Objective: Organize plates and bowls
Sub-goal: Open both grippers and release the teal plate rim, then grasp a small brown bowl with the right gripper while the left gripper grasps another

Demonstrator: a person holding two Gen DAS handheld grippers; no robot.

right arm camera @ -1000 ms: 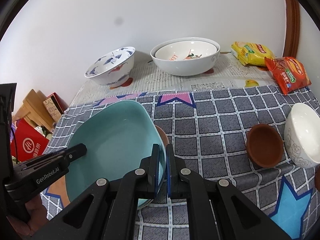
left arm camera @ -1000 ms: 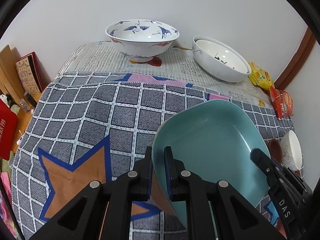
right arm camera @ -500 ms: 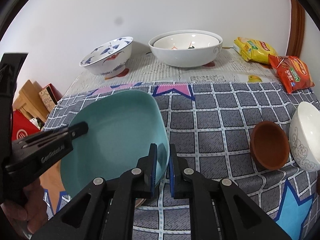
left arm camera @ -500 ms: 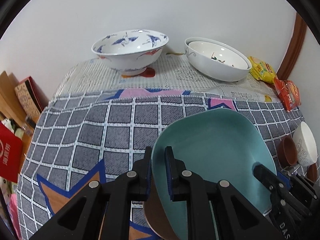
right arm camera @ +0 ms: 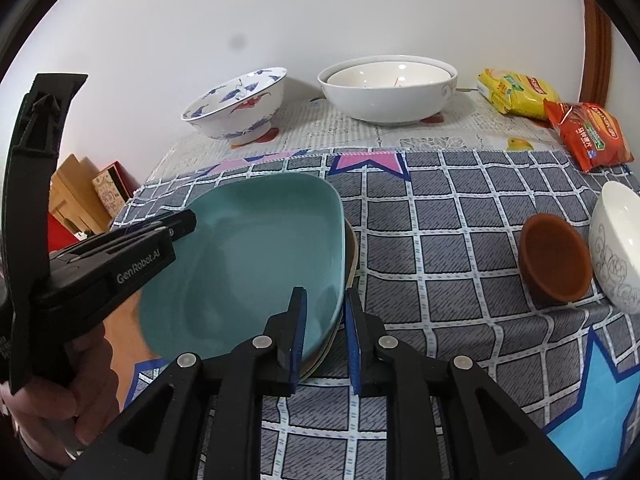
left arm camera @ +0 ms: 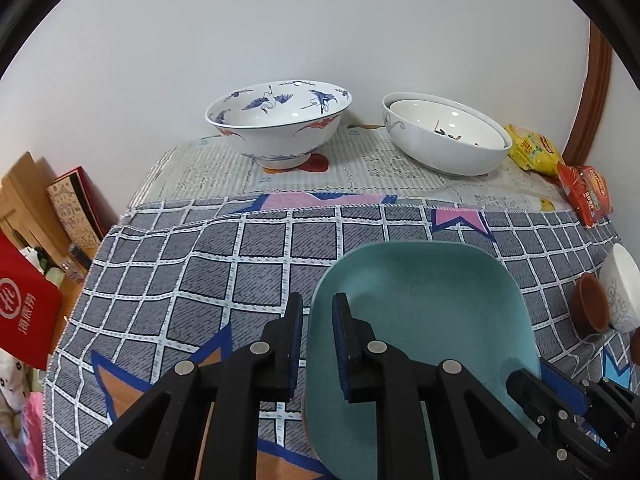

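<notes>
A teal square plate (left arm camera: 424, 320) lies on a brown plate whose edge shows under it (right arm camera: 352, 248). My left gripper (left arm camera: 316, 336) has its jaws slightly apart astride the teal plate's left rim. My right gripper (right arm camera: 325, 328) straddles the right rim, jaws also a little apart. The teal plate also shows in the right wrist view (right arm camera: 248, 264). A blue crane-pattern bowl (left arm camera: 280, 120) and two nested white bowls (left arm camera: 444, 132) stand at the back.
A small brown bowl (right arm camera: 554, 264) and a white patterned bowl (right arm camera: 616, 244) sit at the right on the checked cloth (right arm camera: 440, 240). Yellow (right arm camera: 516, 94) and red (right arm camera: 588, 134) snack packets lie back right. Boxes (left arm camera: 28, 280) stand off the table's left edge.
Both grippers lowered the teal plate onto the brown plate and opened slightly; their jaws no longer pinch the rim. Both views tilted up toward the wall.
</notes>
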